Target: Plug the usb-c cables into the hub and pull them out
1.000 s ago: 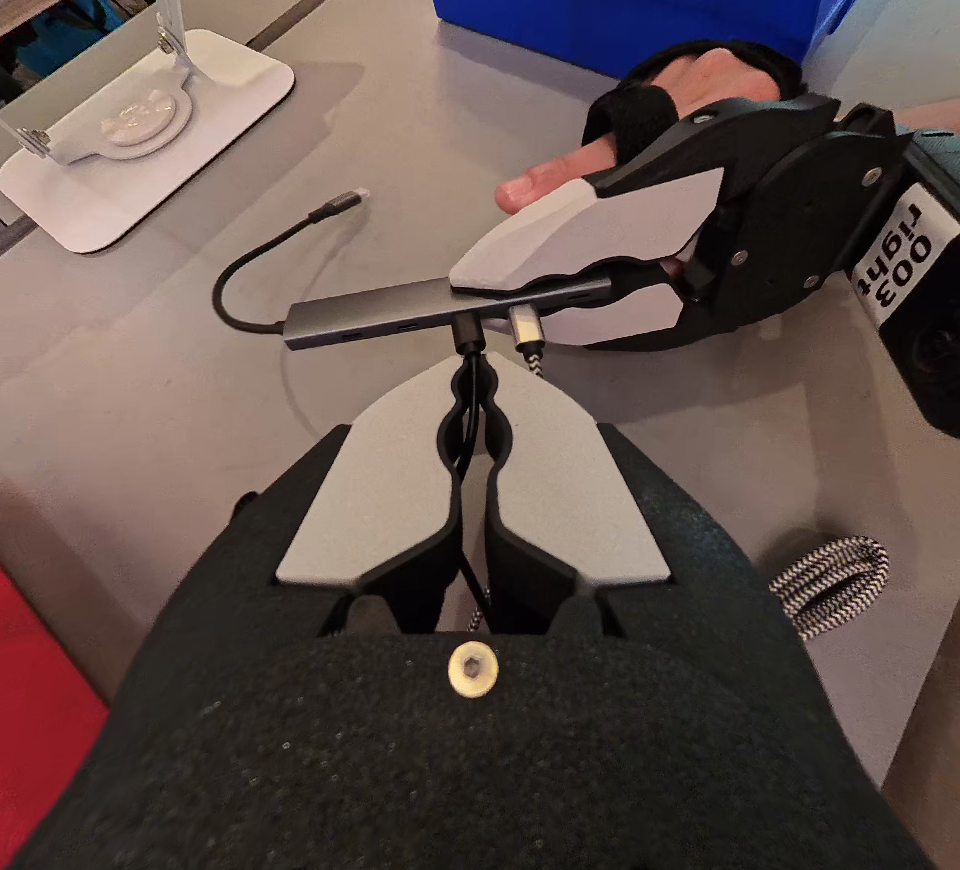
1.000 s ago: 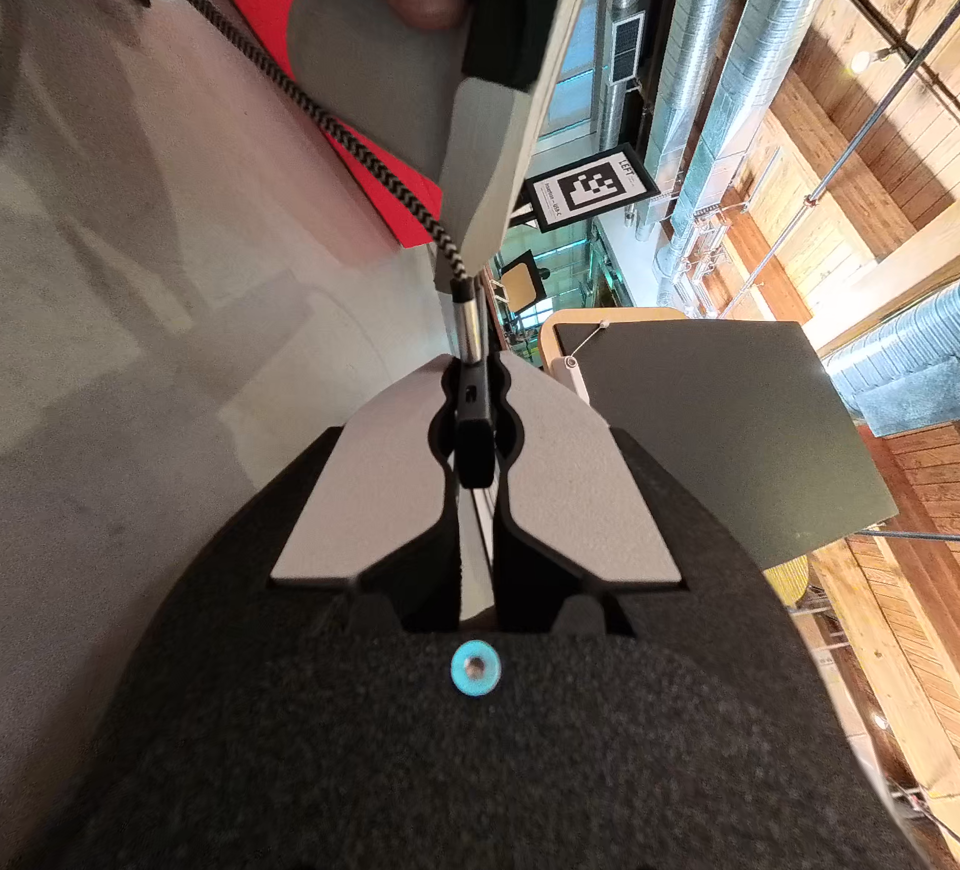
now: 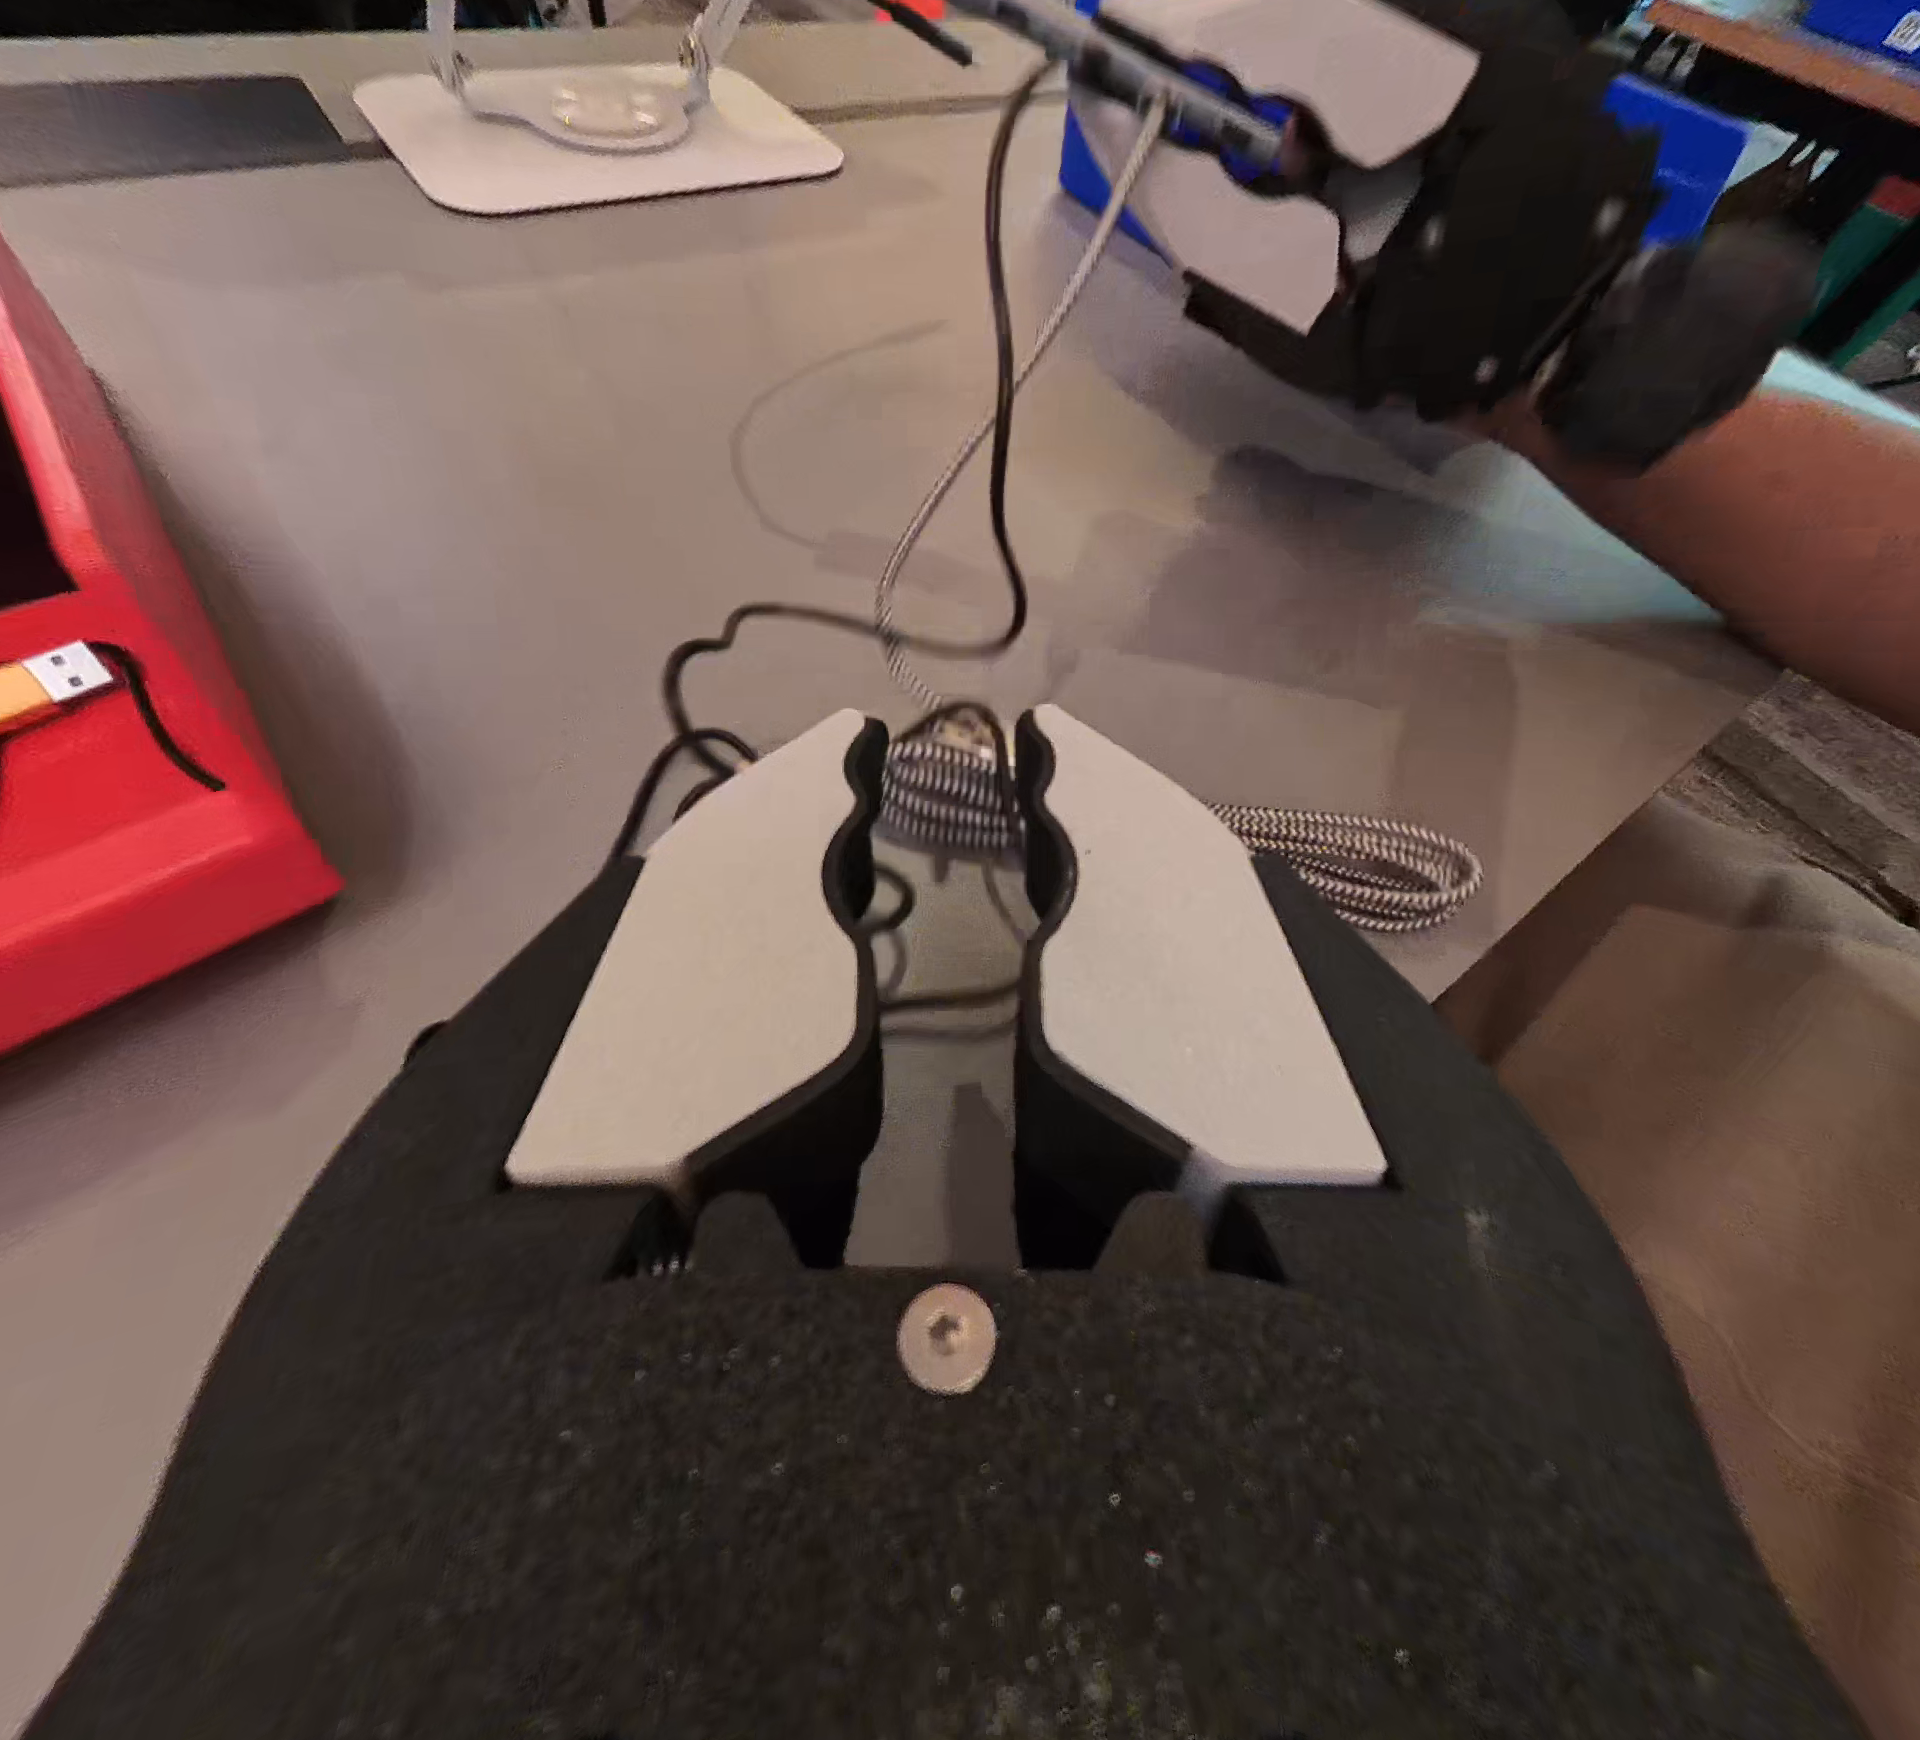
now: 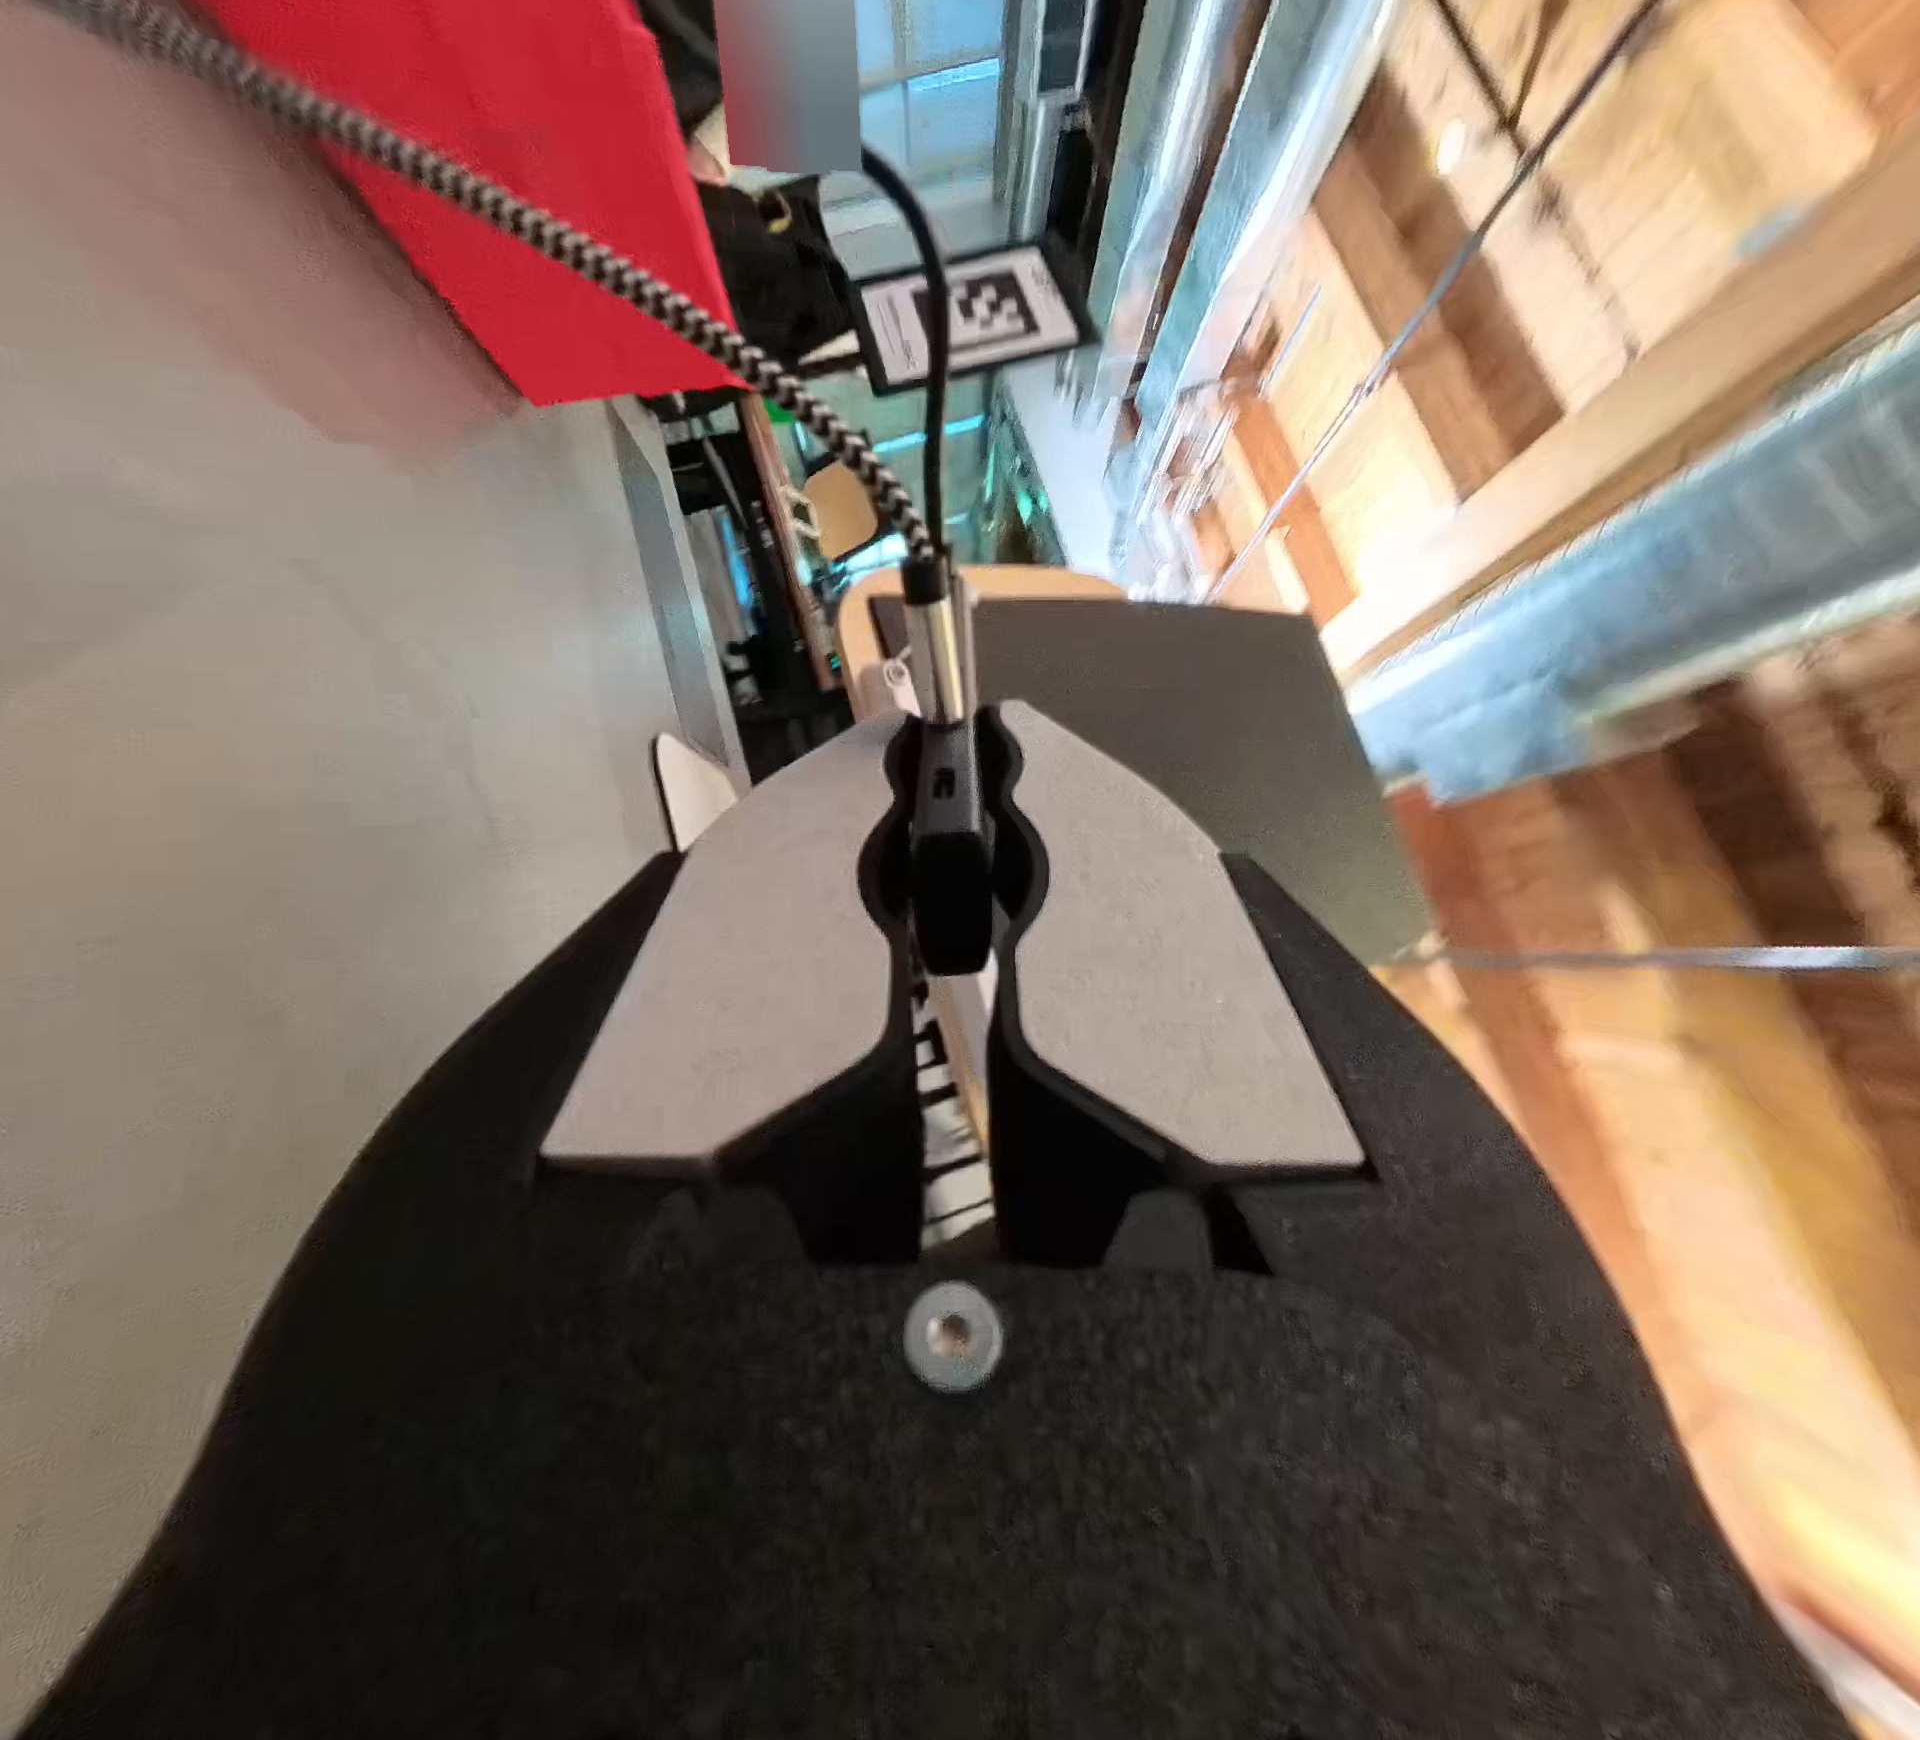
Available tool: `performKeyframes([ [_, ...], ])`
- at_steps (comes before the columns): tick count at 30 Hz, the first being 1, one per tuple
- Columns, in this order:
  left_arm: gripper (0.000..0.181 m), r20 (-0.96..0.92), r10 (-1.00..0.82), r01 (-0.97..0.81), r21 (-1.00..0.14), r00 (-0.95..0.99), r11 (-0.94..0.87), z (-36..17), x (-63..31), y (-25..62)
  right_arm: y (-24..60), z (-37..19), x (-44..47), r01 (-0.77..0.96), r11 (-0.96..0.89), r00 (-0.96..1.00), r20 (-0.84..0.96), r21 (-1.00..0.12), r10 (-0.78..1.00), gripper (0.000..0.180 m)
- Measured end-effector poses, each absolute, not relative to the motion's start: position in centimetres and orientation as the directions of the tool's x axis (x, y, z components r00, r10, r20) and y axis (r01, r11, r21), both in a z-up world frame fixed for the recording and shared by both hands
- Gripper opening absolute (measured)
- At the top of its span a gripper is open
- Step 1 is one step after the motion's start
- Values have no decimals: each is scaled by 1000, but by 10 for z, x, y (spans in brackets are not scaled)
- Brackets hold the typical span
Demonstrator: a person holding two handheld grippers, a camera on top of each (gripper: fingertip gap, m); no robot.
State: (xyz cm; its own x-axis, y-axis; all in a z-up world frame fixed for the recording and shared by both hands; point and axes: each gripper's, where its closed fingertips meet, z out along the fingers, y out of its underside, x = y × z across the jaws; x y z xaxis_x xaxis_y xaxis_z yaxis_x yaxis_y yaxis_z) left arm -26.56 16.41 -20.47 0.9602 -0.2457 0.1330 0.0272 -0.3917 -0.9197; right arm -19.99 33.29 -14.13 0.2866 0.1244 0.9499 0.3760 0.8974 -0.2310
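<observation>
hub clamped in right gripper, lifted

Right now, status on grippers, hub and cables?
Right gripper shut on hub, raised off table. Left gripper open, empty. Both cables hang plugged. Nothing obstructing.

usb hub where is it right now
In the left wrist view the hub is up off the table, clamped in the right tool at upper right, both cables hanging from it.
</observation>
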Motion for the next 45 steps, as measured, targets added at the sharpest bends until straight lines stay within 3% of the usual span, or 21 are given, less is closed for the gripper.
performKeyframes([
  [3,24,115,-244,17,-929,963,-370,-201,-272,160,352,-85,-185,352,826,370,876,-440,309,9],
  [7,24,103,-238,6,-926,966,-377,-202,-278,157,377,15,-152,331,774,451,811,-540,373,10],
  [15,24,200,-290,70,-913,936,-403,-199,-266,154,463,189,-55,581,640,502,840,-503,204,10],
  [20,24,184,-305,52,-917,934,-396,-197,-261,156,528,251,15,746,493,480,875,-447,67,10],
  [24,24,197,-315,61,-917,928,-394,-196,-258,159,551,281,60,776,420,507,861,-471,29,10],
  [27,24,199,-322,59,-915,926,-398,-197,-256,160,559,283,79,800,388,493,870,-458,11,10],
  [31,24,186,-325,40,-912,927,-408,-200,-253,162,578,245,87,848,313,441,897,-427,31,10],
  [39,24,179,-317,33,-908,931,-417,-203,-254,162,607,135,90,906,169,363,918,-387,157,9],
  [45,24,173,-313,25,-904,934,-427,-206,-255,161,610,17,77,953,78,237,879,-294,413,9],
])
